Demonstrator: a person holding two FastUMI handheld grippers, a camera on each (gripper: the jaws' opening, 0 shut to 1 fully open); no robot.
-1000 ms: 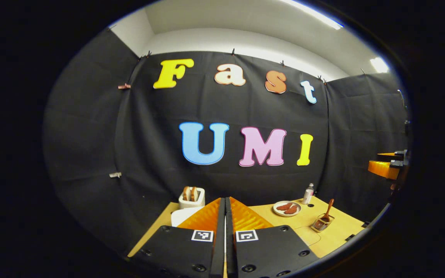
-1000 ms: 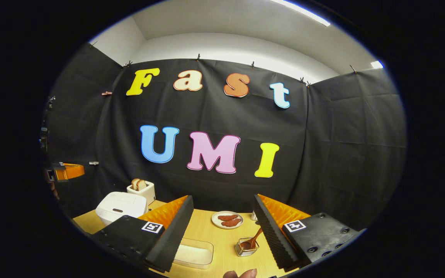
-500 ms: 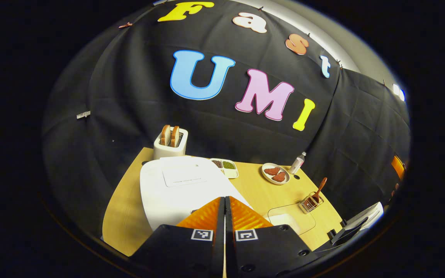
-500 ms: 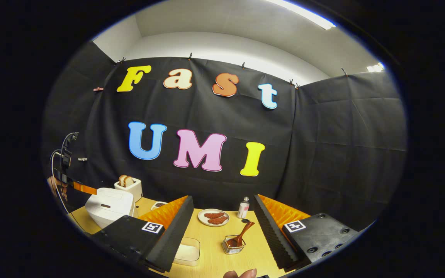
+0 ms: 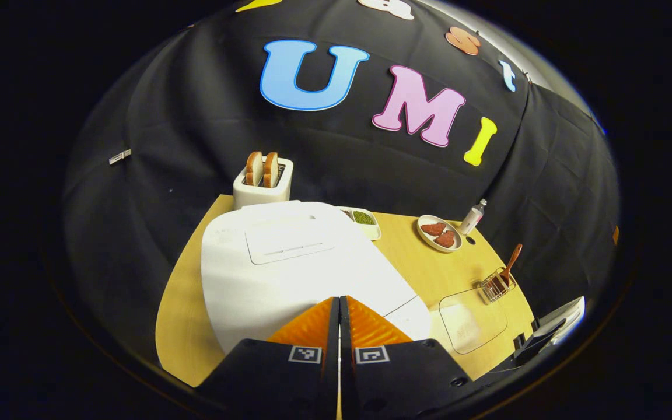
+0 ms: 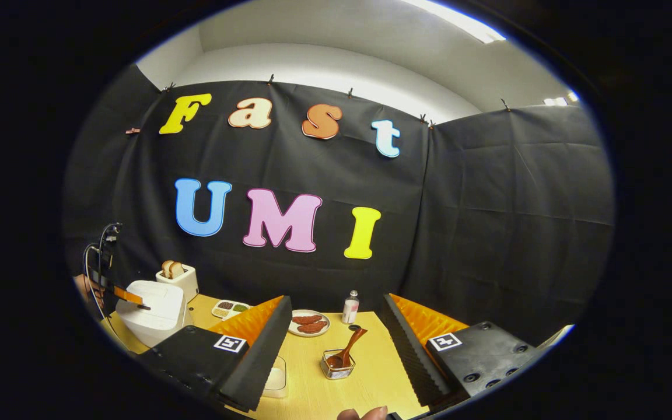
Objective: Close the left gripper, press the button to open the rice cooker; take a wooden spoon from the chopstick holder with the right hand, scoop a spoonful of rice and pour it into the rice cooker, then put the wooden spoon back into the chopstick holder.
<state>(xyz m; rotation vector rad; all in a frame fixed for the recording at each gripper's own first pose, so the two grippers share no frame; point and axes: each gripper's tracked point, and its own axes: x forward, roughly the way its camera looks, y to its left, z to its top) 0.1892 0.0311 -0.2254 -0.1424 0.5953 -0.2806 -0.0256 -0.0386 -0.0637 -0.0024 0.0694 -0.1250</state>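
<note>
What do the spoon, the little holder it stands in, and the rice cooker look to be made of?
The spoon looks like wood: reddish-brown and matt, though the grain is too small to see. Its holder seems to be metal wire, an open mesh basket with a slight shine. The rice cooker appears to be white plastic, smooth with a soft sheen and moulded rounded edges.

A toaster (image 5: 263, 184) holding bread stands at the bench (image 5: 417, 262) back; a plate (image 5: 439, 233) sits beside a small bottle (image 5: 472, 217).
</note>
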